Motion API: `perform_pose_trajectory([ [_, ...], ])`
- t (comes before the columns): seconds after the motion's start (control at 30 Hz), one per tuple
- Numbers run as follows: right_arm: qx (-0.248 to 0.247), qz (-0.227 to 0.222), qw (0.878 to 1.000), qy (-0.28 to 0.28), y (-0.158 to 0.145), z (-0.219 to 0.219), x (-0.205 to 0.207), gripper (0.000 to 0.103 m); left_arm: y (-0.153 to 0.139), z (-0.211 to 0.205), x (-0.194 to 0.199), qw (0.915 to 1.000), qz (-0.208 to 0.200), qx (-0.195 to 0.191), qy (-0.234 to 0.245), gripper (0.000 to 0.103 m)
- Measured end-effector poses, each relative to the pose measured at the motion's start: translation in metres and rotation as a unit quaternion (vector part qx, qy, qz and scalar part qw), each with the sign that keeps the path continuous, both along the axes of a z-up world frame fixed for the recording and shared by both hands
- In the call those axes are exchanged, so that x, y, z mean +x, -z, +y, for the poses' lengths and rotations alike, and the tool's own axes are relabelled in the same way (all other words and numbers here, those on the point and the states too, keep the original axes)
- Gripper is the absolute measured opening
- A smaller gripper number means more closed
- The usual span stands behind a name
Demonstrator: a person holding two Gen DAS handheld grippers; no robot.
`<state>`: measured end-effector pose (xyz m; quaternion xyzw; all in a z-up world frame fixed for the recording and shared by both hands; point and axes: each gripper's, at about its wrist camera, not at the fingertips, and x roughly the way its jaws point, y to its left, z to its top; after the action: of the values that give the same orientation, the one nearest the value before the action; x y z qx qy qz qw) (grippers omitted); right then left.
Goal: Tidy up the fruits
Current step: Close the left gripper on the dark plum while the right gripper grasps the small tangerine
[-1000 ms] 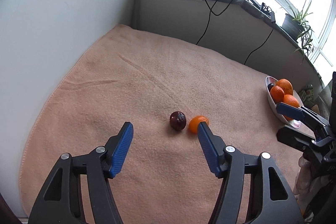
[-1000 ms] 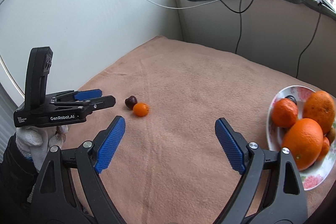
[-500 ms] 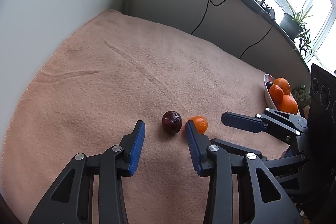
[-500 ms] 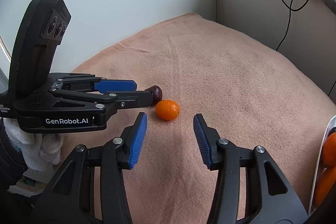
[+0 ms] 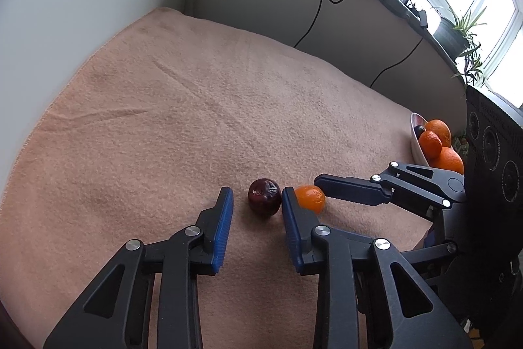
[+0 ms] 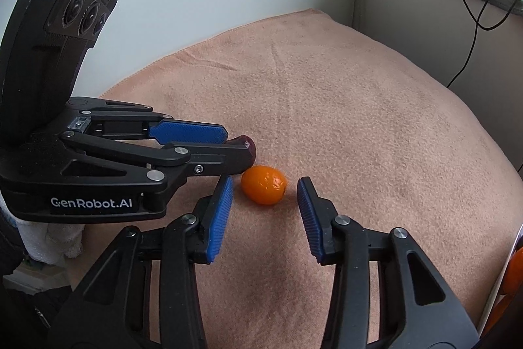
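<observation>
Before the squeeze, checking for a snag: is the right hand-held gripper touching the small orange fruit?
Apart. The right wrist view shows blanket on both sides of the small orange fruit, between it and the right hand-held gripper fingers.

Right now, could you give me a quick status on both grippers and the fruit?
Left gripper open, straddling dark plum. Right gripper open around small orange. Fruits side by side; fingers crowd each other.

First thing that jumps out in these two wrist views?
Both grippers converge on two small fruits lying side by side on the peach towel: the left gripper open around the dark plum, the right gripper open around the small orange. A bowl of oranges waits at the far right edge.
</observation>
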<state>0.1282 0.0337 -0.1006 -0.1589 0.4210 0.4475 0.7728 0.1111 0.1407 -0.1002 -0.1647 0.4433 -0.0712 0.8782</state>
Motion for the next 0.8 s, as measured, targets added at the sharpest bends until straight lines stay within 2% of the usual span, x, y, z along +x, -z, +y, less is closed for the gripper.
perform_pose_trajectory([
  [0.07, 0.0, 0.004, 1.0, -0.002, 0.002, 0.002, 0.001, 0.032, 0.0, -0.001, 0.0, 1.0, 0.0, -0.001, 0.004, 0.025],
  [0.1, 0.0, 0.003, 1.0, -0.003, 0.002, 0.002, 0.001, 0.03, 0.0, -0.002, 0.0, 1.0, -0.001, 0.0, 0.005, 0.022],
  [0.4, 0.008, -0.009, 1.0, 0.008, -0.003, -0.004, -0.004, 0.03, -0.003, -0.005, -0.003, 1.0, -0.007, 0.004, 0.002, 0.019],
  [0.8, 0.045, -0.024, 0.996, 0.075, -0.039, -0.081, -0.011, 0.029, -0.036, -0.039, -0.005, 0.9982, -0.05, 0.017, 0.03, 0.019],
])
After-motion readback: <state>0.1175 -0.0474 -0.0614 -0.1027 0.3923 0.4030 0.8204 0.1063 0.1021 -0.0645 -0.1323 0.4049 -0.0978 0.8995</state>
